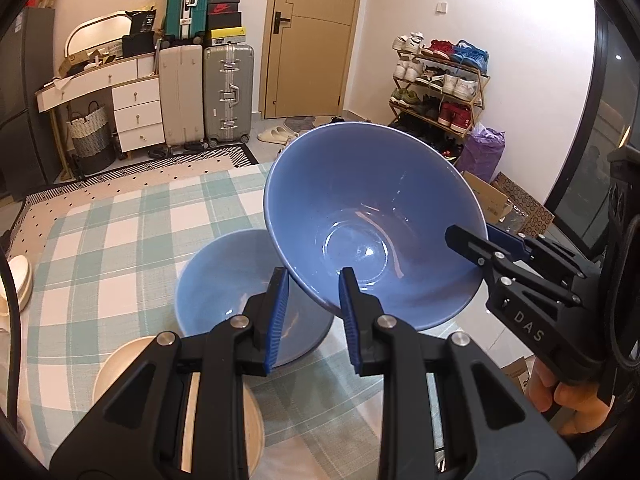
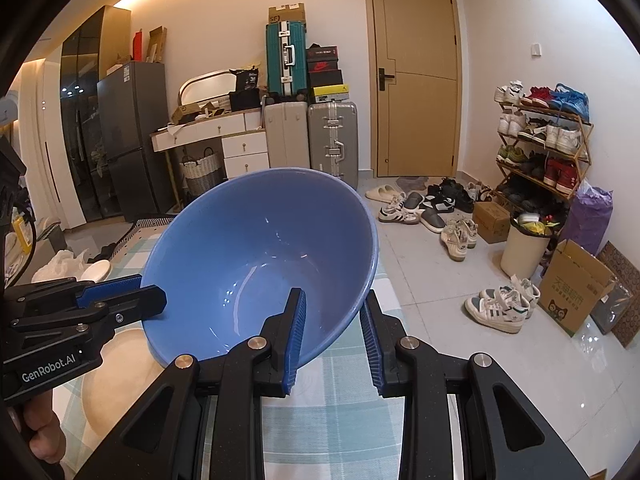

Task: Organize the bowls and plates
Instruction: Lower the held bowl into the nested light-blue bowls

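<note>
Blue bowl [image 1: 376, 224] up, tilted, centre frame: our left gripper [image 1: 314, 312] and right gripper [image 2: 334, 332] both clamp its rim, directly above the second blue bowl [image 1: 224, 292], lower left.

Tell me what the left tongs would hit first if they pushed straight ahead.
Nothing new: the left tongs already pinch the rim of the raised blue bowl, which would go with them. Beyond it, probably the second blue bowl on the table, though depth is unclear.
</note>
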`<state>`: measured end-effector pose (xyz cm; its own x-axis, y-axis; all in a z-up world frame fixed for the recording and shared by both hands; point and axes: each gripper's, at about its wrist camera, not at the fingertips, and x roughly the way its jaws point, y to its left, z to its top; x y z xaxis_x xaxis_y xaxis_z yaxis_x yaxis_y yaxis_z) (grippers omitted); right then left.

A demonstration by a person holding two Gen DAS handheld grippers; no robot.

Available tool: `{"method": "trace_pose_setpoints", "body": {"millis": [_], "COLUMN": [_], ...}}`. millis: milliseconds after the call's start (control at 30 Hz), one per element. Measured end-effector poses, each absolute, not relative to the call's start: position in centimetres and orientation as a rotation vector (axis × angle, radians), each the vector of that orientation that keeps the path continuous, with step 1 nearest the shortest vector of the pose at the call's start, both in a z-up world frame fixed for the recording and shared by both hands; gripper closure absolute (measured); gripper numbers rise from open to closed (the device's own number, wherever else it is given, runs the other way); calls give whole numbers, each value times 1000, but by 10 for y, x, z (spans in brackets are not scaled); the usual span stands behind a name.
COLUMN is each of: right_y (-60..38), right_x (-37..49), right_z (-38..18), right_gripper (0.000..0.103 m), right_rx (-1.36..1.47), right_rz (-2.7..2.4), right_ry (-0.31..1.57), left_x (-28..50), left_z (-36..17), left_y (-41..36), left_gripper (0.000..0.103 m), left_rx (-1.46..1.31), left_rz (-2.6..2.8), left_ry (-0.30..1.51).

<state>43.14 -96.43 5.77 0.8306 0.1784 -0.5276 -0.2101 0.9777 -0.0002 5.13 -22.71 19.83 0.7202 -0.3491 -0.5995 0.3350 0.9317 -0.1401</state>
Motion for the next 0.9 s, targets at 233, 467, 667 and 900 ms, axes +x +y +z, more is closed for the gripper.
{"method": "trace_pose_setpoints", "body": {"millis": [233,467,667,900], "right_y": [-922,-886,-869,-857], "right_x": [427,429,443,450], "right_z": [60,52,41,25], "right_gripper": [75,74,74,74], "right_rx": [-86,-100,-110,-115], "right_rz": [248,284,298,301], "right_ry": [557,577,608,644], "left_x": [34,29,37,60], "left_z": [206,201,187,165], "left_y": [-183,-145,-133,-138], "left_gripper": [80,80,80,80], "left_rx": [-47,-61,-66,-63], "left_rz": [-335,-294,-279,-267], "left_ry": [662,675,693,724]}}
